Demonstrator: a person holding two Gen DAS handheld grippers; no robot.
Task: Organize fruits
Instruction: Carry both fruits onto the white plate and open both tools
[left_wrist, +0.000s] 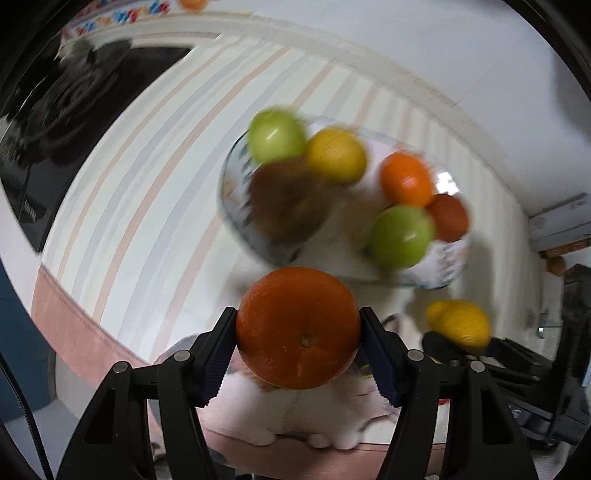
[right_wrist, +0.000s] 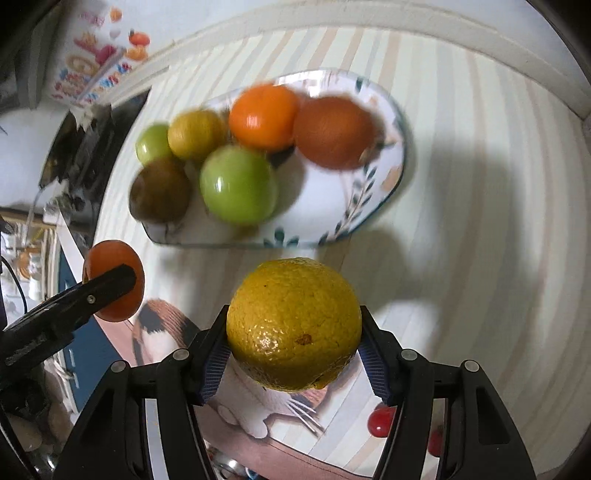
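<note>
My left gripper (left_wrist: 298, 332) is shut on a deep orange (left_wrist: 298, 326) and holds it above the striped cloth, just short of the plate (left_wrist: 448, 264). My right gripper (right_wrist: 294, 332) is shut on a yellow-orange citrus (right_wrist: 293, 323), also near the plate (right_wrist: 321, 206). The plate holds two green apples (right_wrist: 238, 184) (right_wrist: 153, 144), a brown kiwi (right_wrist: 159, 190), a yellow citrus (right_wrist: 195, 134) and two oranges (right_wrist: 263, 117) (right_wrist: 334, 133). The left gripper with its orange (right_wrist: 114, 280) shows at the left of the right wrist view; the yellow citrus (left_wrist: 458, 323) shows at the right of the left wrist view.
The striped tablecloth (right_wrist: 461, 184) has a cat picture (right_wrist: 162, 325) near its front edge. A small red fruit (right_wrist: 379, 422) lies under my right gripper. A colourful box (right_wrist: 92, 66) and dark clutter (right_wrist: 81, 147) stand at the far left. A white wall runs behind the table.
</note>
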